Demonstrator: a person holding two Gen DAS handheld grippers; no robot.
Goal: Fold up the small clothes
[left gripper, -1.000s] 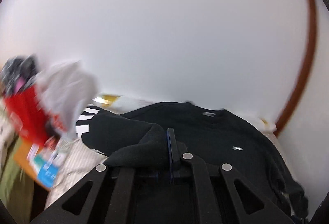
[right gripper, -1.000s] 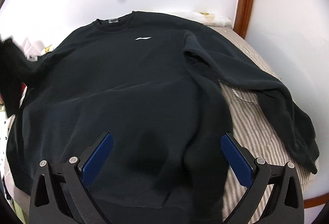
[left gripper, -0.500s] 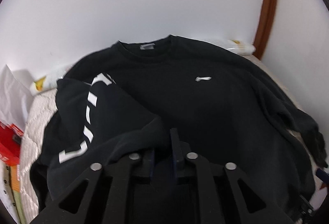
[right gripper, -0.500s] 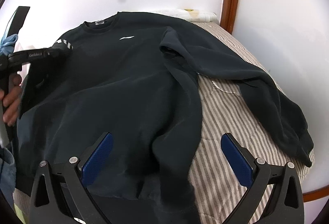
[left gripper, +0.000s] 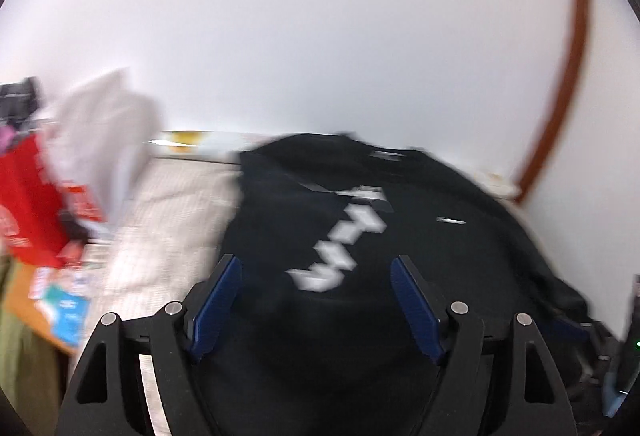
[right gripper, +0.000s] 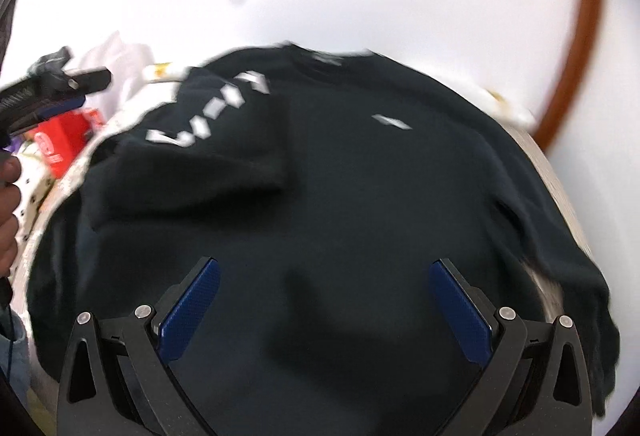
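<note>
Black long-sleeved sweatshirt [right gripper: 360,195] lay spread front-up on a striped bed cover [left gripper: 168,220], one sleeve folded in, both claws released above it.

The sweatshirt's sleeve with white block lettering [right gripper: 208,131] lay folded across the chest, touching the body of the garment, on the side away from the small white chest logo [right gripper: 390,121]. The left gripper [left gripper: 316,300] was opening, its blue pads spread with dark cloth visible between them but nothing pinched. The right gripper [right gripper: 324,306] hovered over the lower body of the sweatshirt, its blue pads wide apart and grasping nothing. In the right wrist view a hand [right gripper: 8,220] showed at the left edge. Beside the sweatshirt sat a blurred pile of red and white items [left gripper: 60,179]. A white wall [left gripper: 320,35] stood behind, with a brown wooden trim [left gripper: 568,83] at the right.
</note>
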